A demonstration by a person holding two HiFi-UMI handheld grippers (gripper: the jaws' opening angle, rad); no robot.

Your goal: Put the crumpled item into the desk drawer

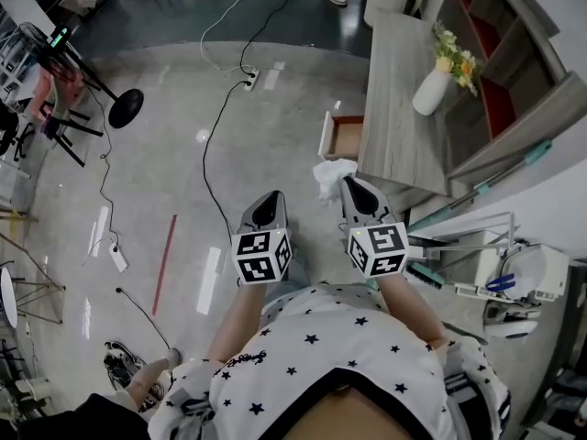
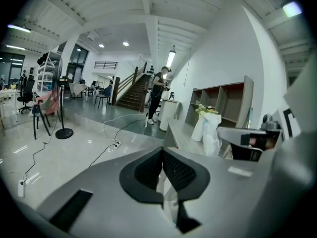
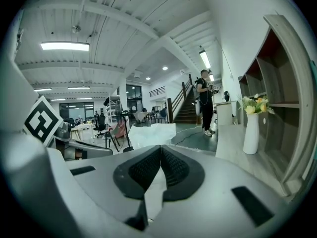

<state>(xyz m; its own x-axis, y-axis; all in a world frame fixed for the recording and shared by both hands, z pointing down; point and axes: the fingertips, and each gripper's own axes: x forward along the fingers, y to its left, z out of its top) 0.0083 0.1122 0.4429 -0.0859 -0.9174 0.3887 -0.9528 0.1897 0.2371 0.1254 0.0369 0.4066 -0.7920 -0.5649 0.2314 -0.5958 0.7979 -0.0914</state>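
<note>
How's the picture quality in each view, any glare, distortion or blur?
Head view: sharp, glare streaks on glossy grey floor. Left gripper view: fisheye bending, black corners, shut left tongs soft. Right gripper view: same fisheye, right tongs pinching white crumpled paper, ceiling strip light blown out.
</note>
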